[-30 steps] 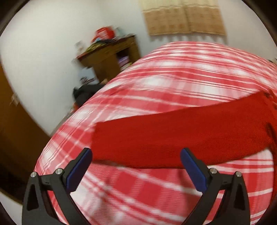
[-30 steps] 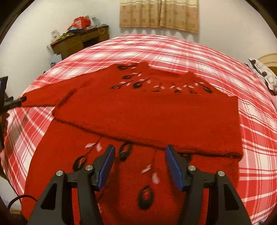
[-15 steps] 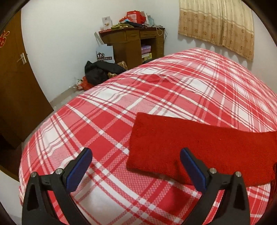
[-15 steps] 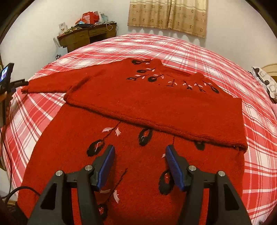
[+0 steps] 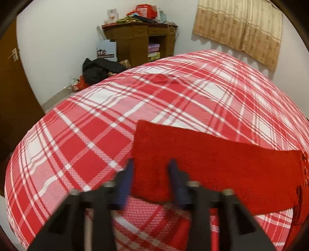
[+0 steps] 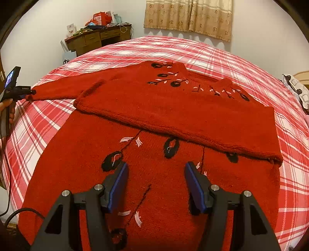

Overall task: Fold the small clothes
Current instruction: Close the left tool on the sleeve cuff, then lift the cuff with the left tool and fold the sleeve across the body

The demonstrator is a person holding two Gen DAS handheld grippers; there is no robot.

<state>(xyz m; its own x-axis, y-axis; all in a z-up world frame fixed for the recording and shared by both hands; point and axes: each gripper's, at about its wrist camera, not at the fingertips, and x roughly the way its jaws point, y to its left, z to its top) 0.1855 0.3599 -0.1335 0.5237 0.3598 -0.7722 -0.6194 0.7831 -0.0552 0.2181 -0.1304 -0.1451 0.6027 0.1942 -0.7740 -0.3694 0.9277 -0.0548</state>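
Note:
A red knit sweater [image 6: 173,119] with black and white flower embroidery lies flat on the bed, one sleeve folded across its chest. Its other sleeve [image 5: 202,166] stretches out to the left. My left gripper [image 5: 151,170] has its blue-padded jaws partly closed around the cuff end of that sleeve; the fingers are motion-blurred. It also shows at the sleeve tip in the right wrist view [image 6: 21,92]. My right gripper [image 6: 156,179] is open and empty above the sweater's lower body.
The red and white plaid bedspread [image 5: 96,125] covers the bed. A wooden desk [image 5: 139,42] with clutter stands by the far wall, with dark bags [image 5: 100,69] on the floor. A curtain [image 6: 189,17] hangs behind. A patterned pillow [image 6: 297,90] lies at the right edge.
My left gripper has moved in onto the sleeve cuff and its jaws have narrowed from wide open. My right gripper has drawn back slightly over the sweater body.

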